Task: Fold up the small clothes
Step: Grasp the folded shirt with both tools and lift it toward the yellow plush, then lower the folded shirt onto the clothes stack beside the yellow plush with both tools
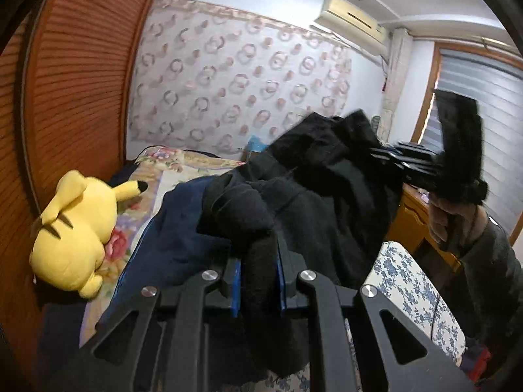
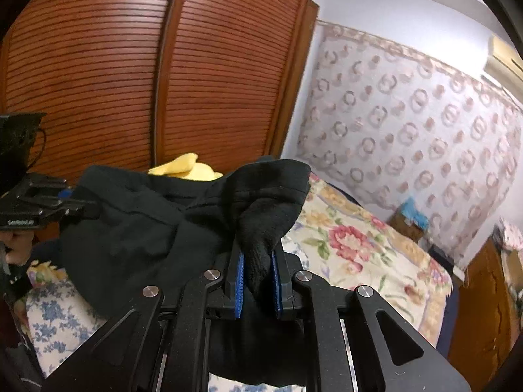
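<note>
A small black garment (image 1: 327, 196) hangs in the air between both grippers, above the bed. My left gripper (image 1: 260, 254) is shut on one bunched corner of it. My right gripper (image 2: 258, 261) is shut on another corner of the same black garment (image 2: 147, 228). In the left wrist view the right gripper (image 1: 385, 155) shows at the right, pinching the cloth's far edge. In the right wrist view the left gripper (image 2: 85, 209) shows at the left edge, holding the cloth. A dark blue cloth (image 1: 176, 228) lies under the garment on the bed.
A floral bedspread (image 2: 376, 248) covers the bed. A yellow plush toy (image 1: 75, 232) lies by the wooden louvred wardrobe (image 2: 163, 65). A blue-flowered white cushion (image 1: 412, 281) is at the near side. A wooden desk (image 2: 483, 300) stands at the right.
</note>
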The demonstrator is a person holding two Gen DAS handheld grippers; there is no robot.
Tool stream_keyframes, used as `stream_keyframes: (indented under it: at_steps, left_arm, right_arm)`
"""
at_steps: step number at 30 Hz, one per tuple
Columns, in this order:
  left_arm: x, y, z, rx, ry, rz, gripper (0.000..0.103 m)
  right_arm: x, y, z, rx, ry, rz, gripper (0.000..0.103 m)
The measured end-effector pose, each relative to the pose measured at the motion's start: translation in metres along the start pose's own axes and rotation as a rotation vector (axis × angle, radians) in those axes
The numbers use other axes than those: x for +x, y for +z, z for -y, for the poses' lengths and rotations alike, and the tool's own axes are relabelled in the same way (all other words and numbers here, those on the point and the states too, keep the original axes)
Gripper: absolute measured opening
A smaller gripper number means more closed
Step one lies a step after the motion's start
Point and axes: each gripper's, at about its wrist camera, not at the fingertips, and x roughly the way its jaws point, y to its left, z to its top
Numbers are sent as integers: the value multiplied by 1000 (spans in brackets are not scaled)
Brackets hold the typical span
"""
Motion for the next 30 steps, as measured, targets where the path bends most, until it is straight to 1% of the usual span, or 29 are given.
stream_keyframes:
  at_steps: [2, 5, 8, 11, 13, 16, 18, 19, 21, 22, 25, 26, 29, 30]
  left_arm:
    - [-5, -8, -6, -22, 7, 3, 14]
    - [-9, -13, -14, -46, 49, 5, 14]
    - [-11, -19, -22, -57, 109, 17, 14]
    - [-8, -27, -36, -101, 135, 15, 14]
    - [-1, -35, -43, -110, 169, -2, 14]
    - [8, -46, -53, -134, 189, -30, 14]
    - [14, -53, -58, -144, 210, -50, 15]
    - [18, -58, -59, -140, 232, -56, 15]
    - [19, -63, -60, -139, 246, -60, 16]
    - [18, -65, -59, -136, 250, -61, 17]
    - [11, -62, -56, -104, 278, -45, 25]
    - [5, -61, -53, -90, 298, -27, 27]
    - [-9, -50, -46, -33, 361, 49, 43]
    - [-12, -46, -44, -17, 367, 69, 50]
  right_arm:
    - [18, 11, -6, -24, 11, -10, 11]
    - [50, 25, -19, -71, 40, -31, 11]
    - [82, 32, -35, -112, 70, -51, 11]
    - [113, 35, -46, -130, 107, -62, 11]
    - [132, 34, -48, -124, 127, -73, 11]
    - [161, 30, -49, -115, 146, -101, 11]
    - [185, 23, -46, -82, 162, -138, 11]
    - [191, 21, -45, -71, 167, -144, 13]
    - [203, 17, -43, -30, 171, -141, 16]
    - [203, 15, -40, -10, 175, -133, 25]
    - [202, 18, -32, 50, 157, -115, 40]
    - [197, 19, -31, 56, 136, -101, 41]
    - [183, 24, -28, 67, 84, -52, 44]
    - [177, 25, -26, 74, 69, -33, 45]
